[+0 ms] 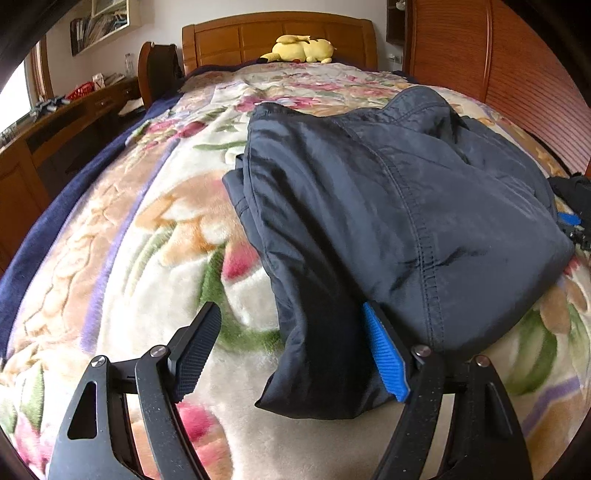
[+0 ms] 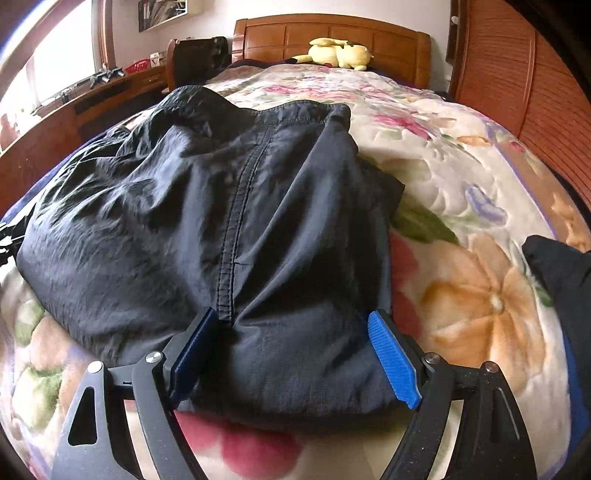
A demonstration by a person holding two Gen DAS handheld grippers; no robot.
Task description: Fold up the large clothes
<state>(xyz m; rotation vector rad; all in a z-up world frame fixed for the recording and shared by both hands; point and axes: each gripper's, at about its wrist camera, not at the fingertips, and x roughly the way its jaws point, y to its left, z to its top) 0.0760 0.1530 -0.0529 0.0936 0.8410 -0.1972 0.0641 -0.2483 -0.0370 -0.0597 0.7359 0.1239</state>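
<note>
I hold 2 grippers over a bed, both pointing down toward a dark navy jacket (image 1: pixel 388 206) that lies bunched and partly folded on a flowered blanket (image 1: pixel 155 229).

My left gripper (image 1: pixel 291 354) stands spread wide. Its blue-padded finger (image 1: pixel 386 358) lies against the near left corner of the jacket, and a narrow fold of the cloth hangs down between my 2 fingers. My other finger (image 1: pixel 194 354) is well apart from the cloth, over bare blanket, so I grip nothing here.

My right gripper (image 2: pixel 295 354) is also spread wide, and the near right end of the jacket fills the gap between its fingers. The blue pad (image 2: pixel 395 360) sits at the right edge of the cloth and the darker pad (image 2: pixel 194 354) sits beside a stitched seam (image 2: pixel 231 236) that runs up the jacket. The pads border the cloth without squeezing it, so I read this gripper as released.

At the far end of the bed a yellow plush toy (image 1: pixel 301 50) rests in front of the wooden headboard (image 1: pixel 277 35). A wooden desk (image 1: pixel 62 122) runs along the left wall, and a dark sleeve (image 2: pixel 557 273) shows at the right edge of the right wrist view.
</note>
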